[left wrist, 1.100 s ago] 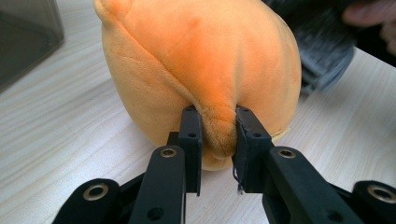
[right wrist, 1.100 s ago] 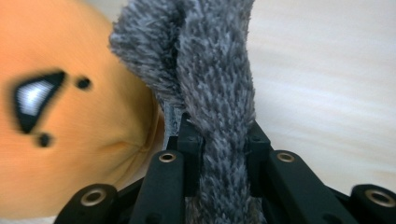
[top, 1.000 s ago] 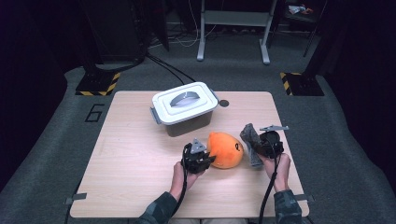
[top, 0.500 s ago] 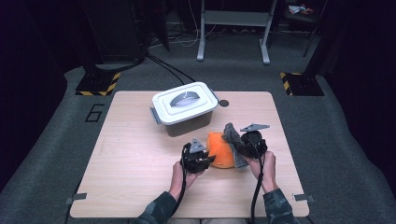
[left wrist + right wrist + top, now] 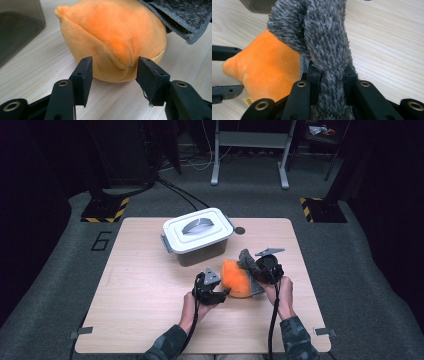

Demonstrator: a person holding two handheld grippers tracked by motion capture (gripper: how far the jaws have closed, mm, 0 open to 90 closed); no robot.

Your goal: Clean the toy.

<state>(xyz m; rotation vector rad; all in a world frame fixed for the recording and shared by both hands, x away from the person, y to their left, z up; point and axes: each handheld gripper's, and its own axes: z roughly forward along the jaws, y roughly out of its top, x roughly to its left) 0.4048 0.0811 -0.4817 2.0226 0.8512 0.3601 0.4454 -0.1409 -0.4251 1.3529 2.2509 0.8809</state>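
High view: orange plush toy (image 5: 235, 278) on the desk (image 5: 140, 290) between both tongs, just before the lidded box (image 5: 198, 236).
Left gripper view: left tongs (image 5: 113, 70) wide, not yet gripping the plush; closing likely next.
Right gripper view: right tongs (image 5: 329, 75) clamped on grey fluffy cloth (image 5: 322, 32), pressed to the plush, probably for wiping.

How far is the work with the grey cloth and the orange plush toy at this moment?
Done: the right gripper is shut on the grey cloth and holds it against the orange plush toy. In hand: the left gripper, open, faces the toy. Left: probably gripping and wiping it; the white box is closed.
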